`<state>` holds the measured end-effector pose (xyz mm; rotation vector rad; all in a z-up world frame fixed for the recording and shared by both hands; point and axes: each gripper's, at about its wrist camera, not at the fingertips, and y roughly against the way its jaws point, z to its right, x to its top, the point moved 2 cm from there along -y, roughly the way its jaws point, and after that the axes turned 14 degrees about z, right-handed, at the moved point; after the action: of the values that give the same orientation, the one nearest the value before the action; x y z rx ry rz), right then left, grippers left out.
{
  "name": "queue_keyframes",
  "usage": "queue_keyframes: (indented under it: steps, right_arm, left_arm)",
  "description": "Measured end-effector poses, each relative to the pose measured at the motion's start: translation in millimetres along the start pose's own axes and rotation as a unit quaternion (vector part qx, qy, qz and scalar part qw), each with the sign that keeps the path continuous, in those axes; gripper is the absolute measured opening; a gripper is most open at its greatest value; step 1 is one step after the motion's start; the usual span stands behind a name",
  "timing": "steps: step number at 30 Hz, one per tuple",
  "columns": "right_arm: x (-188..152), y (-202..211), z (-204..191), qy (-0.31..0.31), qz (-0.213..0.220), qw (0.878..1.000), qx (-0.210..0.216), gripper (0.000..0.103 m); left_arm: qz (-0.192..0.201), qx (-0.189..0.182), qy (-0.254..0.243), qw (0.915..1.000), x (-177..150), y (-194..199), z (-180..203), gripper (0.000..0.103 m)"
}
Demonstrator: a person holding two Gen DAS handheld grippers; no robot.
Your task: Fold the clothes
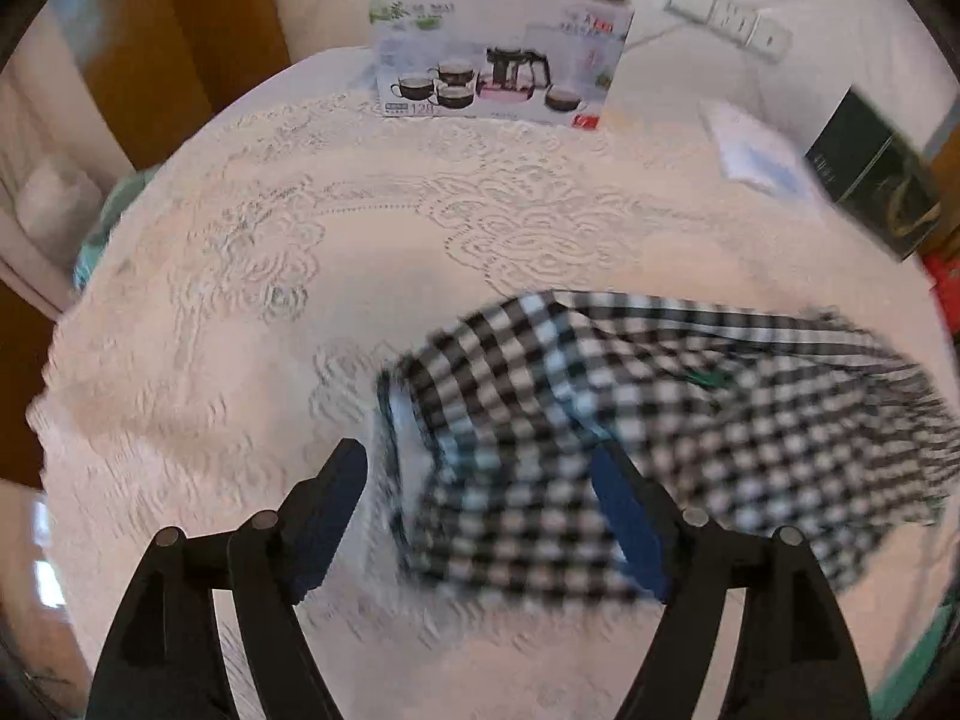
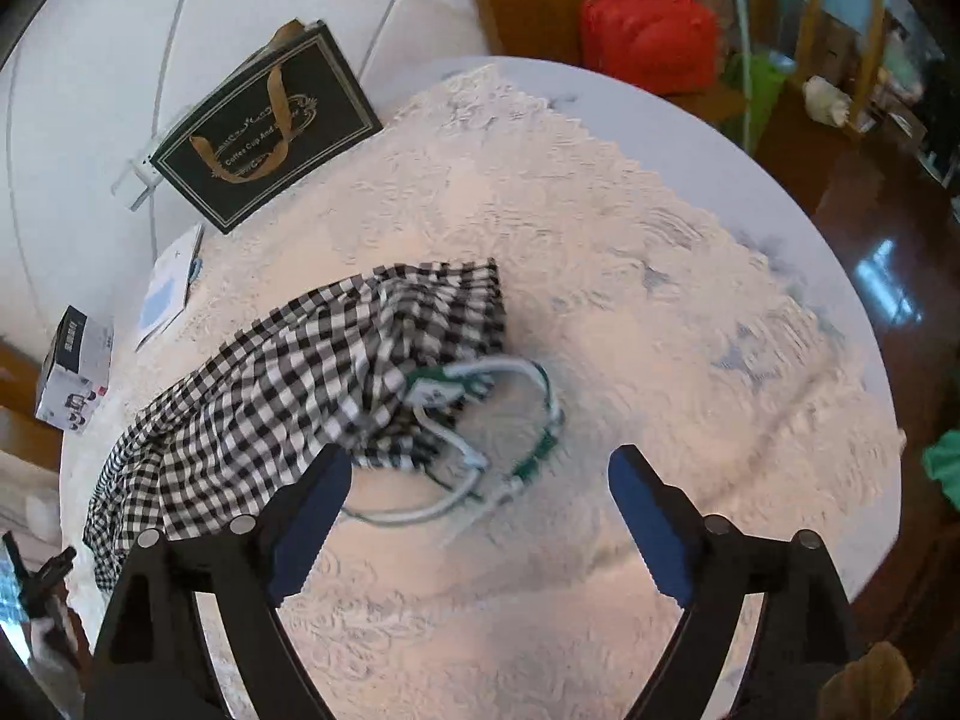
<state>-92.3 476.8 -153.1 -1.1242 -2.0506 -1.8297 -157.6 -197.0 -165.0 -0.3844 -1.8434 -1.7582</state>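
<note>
A black-and-white checked garment (image 1: 630,420) lies crumpled on the white lace tablecloth (image 1: 270,276) of a round table. In the left wrist view my left gripper (image 1: 477,474) hovers over the garment's near end with its jaws wide apart. The cloth lies between and under the fingers (image 1: 339,498), and the pads do not press on it. In the right wrist view the same garment (image 2: 288,384) stretches to the left, and its white and green trim (image 2: 504,420) loops out on the cloth. My right gripper (image 2: 480,468) stands open above that trim, gripping nothing.
A tea-set box (image 1: 498,48) stands at the table's far side. A black gift bag (image 2: 264,120) and a white booklet (image 2: 168,288) lie near the wall. A small box (image 2: 75,369) sits at the left. Beyond the table edge (image 2: 780,180) are a red bag (image 2: 648,30) and dark floor.
</note>
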Motion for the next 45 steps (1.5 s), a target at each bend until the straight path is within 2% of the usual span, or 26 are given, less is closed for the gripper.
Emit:
queue_keyframes:
  steps: [1,3,5,9,12,16,20,21,22,23,24,25,26,28,30,33,34,36,38,40,41,42,45]
  right_arm:
    - [7,-7,-4,0.009,-0.005,1.000,0.000,0.088]
    - [21,-19,-9,0.015,-0.016,1.000,0.004,0.089]
    - [31,-33,-7,0.008,-0.032,0.999,0.014,0.093]
    - [43,-72,-8,-0.015,-0.079,0.996,0.026,0.094]
    - [49,-96,-8,-0.025,-0.099,0.995,0.019,0.094]
    - [59,-127,-6,-0.035,-0.110,0.993,0.005,0.094]
    - [55,-159,-2,-0.046,-0.140,0.989,-0.021,0.093]
    - [52,-166,-2,-0.051,-0.151,0.987,-0.024,0.090]
    - [46,-172,-4,-0.057,-0.164,0.985,-0.019,0.070]
    - [40,-176,-8,-0.052,-0.177,0.983,-0.018,0.055]
    - [39,-175,-15,-0.027,-0.171,0.984,-0.030,0.054]
    - [39,-173,-23,0.001,-0.164,0.986,-0.043,0.051]
    - [39,-167,-35,0.043,-0.147,0.986,-0.059,0.049]
    - [44,-150,-52,0.094,-0.105,0.987,-0.083,0.043]
    - [57,-114,-70,0.134,-0.034,0.986,-0.093,0.039]
    - [73,-60,-81,0.140,0.040,0.987,-0.074,0.029]
    - [79,-39,-83,0.141,0.066,0.986,-0.068,0.023]
    - [89,13,-88,0.148,0.129,0.978,-0.064,0.003]
    - [100,73,-87,0.144,0.193,0.969,-0.052,0.001]
    - [109,108,-81,0.135,0.217,0.965,-0.054,0.001]
    - [114,117,-75,0.120,0.214,0.969,-0.039,0.001]
    - [118,120,-69,0.103,0.199,0.974,-0.017,0.001]
    - [112,101,-57,0.073,0.151,0.986,0.016,0.003]
  left_arm:
    - [-0.007,0.012,-0.010,0.9999,3,-9,2,0.078]
    - [-0.025,0.012,-0.004,0.9996,4,-22,1,0.078]
    - [-0.043,0.011,0.016,0.9989,5,-38,-2,0.078]
    - [-0.071,0.019,0.021,0.9971,-2,-58,-3,0.078]
    - [-0.078,0.030,0.001,0.9965,-6,-67,0,0.081]
    - [-0.075,0.027,0.002,0.9968,-4,-68,-1,0.081]
    - [-0.077,0.027,0.010,0.9966,-7,-68,-4,0.081]
    - [-0.077,0.029,0.014,0.9965,-7,-67,-5,0.081]
    - [-0.076,0.029,0.014,0.9966,-8,-67,-5,0.078]
    - [-0.075,0.027,0.012,0.9968,-8,-65,-4,0.068]
    - [-0.070,0.026,0.006,0.9972,-8,-63,0,0.056]
    - [-0.064,0.033,0.001,0.9974,-6,-58,3,0.012]
    - [-0.059,0.040,-0.003,0.9975,-4,-53,6,0.007]
    - [-0.030,0.046,-0.003,0.9985,3,-39,7,0.007]
    - [0.007,0.048,0.001,0.9988,12,-20,6,0.007]
    - [0.061,0.031,0.033,0.9971,30,22,-5,0.007]
    - [0.090,0.031,0.036,0.9948,35,47,-10,0.007]
    - [0.147,0.031,0.042,0.9877,45,96,-20,0.007]
    - [0.188,0.025,0.050,0.9806,53,139,-24,0.007]
    - [0.204,0.013,0.055,0.9773,63,171,-37,0.007]
    - [0.205,0.009,0.055,0.9772,65,184,-43,0.007]
    - [0.201,0.009,0.055,0.9779,65,188,-45,0.007]
    - [0.184,0.018,0.053,0.9813,59,182,-55,0.007]
